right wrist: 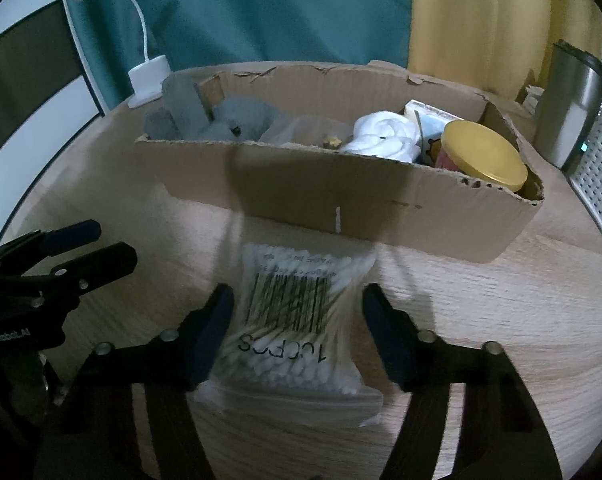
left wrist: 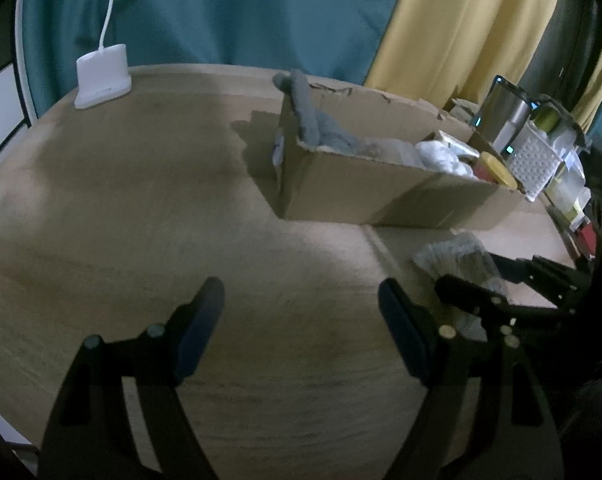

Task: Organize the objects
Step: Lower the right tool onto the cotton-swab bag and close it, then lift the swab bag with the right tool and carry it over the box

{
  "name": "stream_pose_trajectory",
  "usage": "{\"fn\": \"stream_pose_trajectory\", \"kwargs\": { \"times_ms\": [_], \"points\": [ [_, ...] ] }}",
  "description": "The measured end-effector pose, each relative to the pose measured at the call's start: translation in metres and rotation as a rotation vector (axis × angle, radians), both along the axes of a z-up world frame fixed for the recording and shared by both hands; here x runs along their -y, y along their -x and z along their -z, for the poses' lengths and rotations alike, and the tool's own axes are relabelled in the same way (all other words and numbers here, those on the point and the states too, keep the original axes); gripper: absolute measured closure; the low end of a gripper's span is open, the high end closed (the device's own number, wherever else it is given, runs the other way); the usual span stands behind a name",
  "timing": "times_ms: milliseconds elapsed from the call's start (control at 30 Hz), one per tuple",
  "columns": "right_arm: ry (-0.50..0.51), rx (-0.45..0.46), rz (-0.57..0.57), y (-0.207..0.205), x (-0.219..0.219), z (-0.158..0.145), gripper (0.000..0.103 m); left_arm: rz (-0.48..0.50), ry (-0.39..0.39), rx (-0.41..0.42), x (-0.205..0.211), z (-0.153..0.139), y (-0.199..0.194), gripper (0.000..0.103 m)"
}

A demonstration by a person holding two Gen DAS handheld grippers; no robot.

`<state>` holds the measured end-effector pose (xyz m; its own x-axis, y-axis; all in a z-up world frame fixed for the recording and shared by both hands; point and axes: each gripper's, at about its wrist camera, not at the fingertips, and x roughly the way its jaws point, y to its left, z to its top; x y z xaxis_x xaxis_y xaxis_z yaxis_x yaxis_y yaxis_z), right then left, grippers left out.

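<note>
Cardboard box (right wrist: 341, 208) far on table (right wrist: 501, 320), already holding grey cloth (right wrist: 237, 118), white bundle (right wrist: 385, 136), gold-lidded jar (right wrist: 483, 156) | cotton-swab bag (right wrist: 297, 320) left outside, near, just before box | my right gripper (right wrist: 297, 300) wide, straddling bag, no grip I can see | left gripper (left wrist: 301, 308) wide, empty

I see a clear bag of cotton swabs (right wrist: 297, 320) flat on the table (right wrist: 481, 320), barcode up, just before an open cardboard box (right wrist: 381, 216) holding grey cloth (right wrist: 221, 116), white cloth (right wrist: 385, 136) and a gold-lidded jar (right wrist: 481, 156).
</note>
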<state>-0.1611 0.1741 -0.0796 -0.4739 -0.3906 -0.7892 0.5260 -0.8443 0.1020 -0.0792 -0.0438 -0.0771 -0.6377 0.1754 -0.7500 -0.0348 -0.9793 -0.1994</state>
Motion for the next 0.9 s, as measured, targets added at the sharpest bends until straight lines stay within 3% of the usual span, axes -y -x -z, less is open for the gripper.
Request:
{"fn": "stream_pose_trajectory", "kwargs": {
  "times_ms": [300, 900],
  "points": [
    [0.013, -0.014, -0.015, -0.004, -0.001, -0.003, 0.055, 0.012, 0.009, 0.001, -0.003, -0.001, -0.002, 0.022],
    [0.040, -0.070, -0.017, -0.015, -0.007, -0.025, 0.056, 0.017, 0.013, -0.019, -0.008, -0.011, -0.005, 0.022]
  ]
}}
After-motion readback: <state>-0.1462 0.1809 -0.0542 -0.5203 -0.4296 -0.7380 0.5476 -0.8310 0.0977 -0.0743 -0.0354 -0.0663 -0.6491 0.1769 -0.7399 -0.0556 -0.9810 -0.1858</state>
